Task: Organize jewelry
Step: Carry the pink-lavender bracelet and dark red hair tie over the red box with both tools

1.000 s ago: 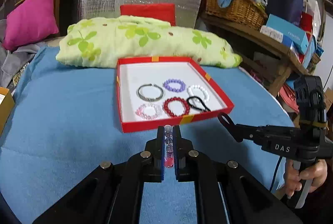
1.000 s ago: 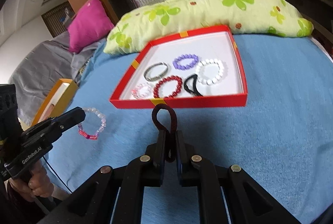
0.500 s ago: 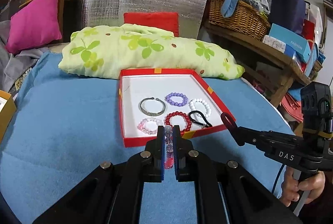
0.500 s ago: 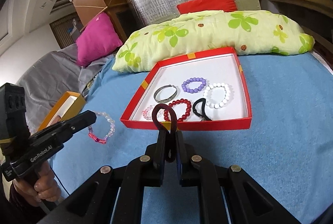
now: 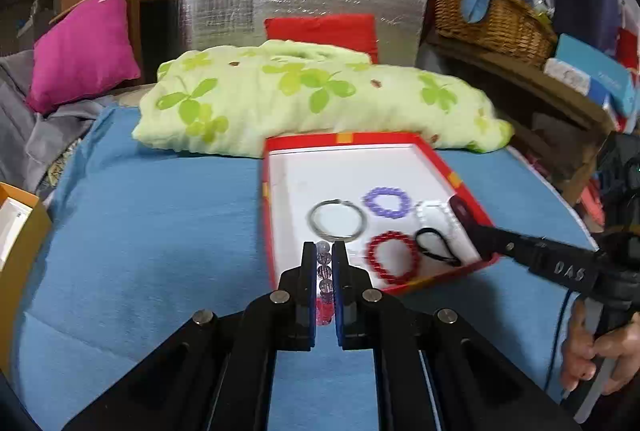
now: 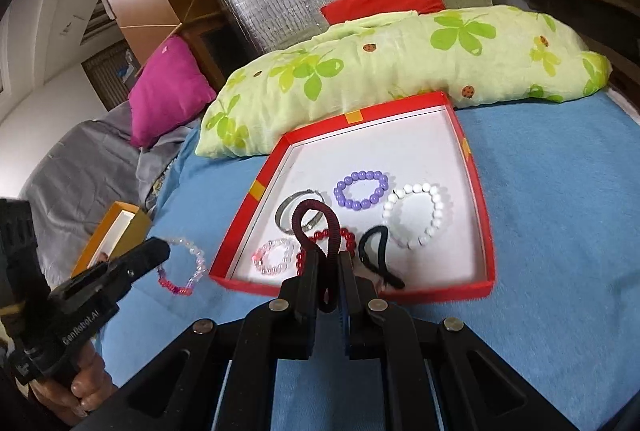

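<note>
The red tray (image 6: 478,215) sits on the blue blanket (image 6: 560,215), its far rim touching the green leaf-print pillow (image 6: 400,59). Inside, toward the tray's near half, lie a silver bangle (image 5: 337,221), a purple bead bracelet (image 6: 361,189), a white bead bracelet (image 6: 418,215), a red bead bracelet (image 5: 392,257), a pale pink bead bracelet (image 6: 274,255) and a black hair tie (image 6: 378,261); the tray's far half is bare white floor.

The right gripper (image 6: 328,271) is clamped on a dark maroon hair tie (image 6: 316,227), whose loop stands up above the tray's near rim. The left gripper (image 5: 324,263) is pinched shut on a clear-and-pink bead bracelet (image 6: 184,267), which hangs just outside the tray's left near corner, over the blanket.

Blanket lies open along the tray's left and right rims and in front of it. An orange box (image 6: 116,235) stands well left of the tray at the blanket's edge, with a magenta cushion (image 6: 168,91) beyond it. A hand (image 5: 600,355) grips the right tool's handle.
</note>
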A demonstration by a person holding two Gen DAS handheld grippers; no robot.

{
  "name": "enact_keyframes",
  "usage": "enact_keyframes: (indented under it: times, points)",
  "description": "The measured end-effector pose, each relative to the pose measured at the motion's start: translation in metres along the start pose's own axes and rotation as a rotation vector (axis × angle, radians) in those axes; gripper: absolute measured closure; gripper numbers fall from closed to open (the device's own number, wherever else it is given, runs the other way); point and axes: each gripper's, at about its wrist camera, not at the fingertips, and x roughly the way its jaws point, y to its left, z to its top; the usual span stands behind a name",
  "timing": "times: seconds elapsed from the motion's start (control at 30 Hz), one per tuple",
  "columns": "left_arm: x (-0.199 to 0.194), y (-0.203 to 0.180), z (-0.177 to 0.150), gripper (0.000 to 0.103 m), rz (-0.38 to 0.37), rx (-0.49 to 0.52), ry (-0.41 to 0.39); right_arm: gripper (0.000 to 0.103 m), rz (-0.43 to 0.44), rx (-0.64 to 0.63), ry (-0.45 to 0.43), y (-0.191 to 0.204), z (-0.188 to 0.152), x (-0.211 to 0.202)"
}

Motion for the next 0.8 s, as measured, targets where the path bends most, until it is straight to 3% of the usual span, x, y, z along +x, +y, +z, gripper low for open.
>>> enact_keyframes:
  times: [0.17,0.43,0.8]
  points:
    - [0.007,0.007,0.01,0.096,0.054,0.009,-0.004,0.093,-0.006,-0.014,0.0,-0.001,0.015,0.017]
    - [0.028,-0.001,0.031,0.096,0.074,0.059,-0.012,0.093,-0.014,-0.004,0.002,-0.005,0.042,0.039]
    - [0.069,-0.019,0.082,0.096,0.139,0.142,-0.026,0.093,-0.046,0.024,-0.042,-0.021,0.087,0.046]
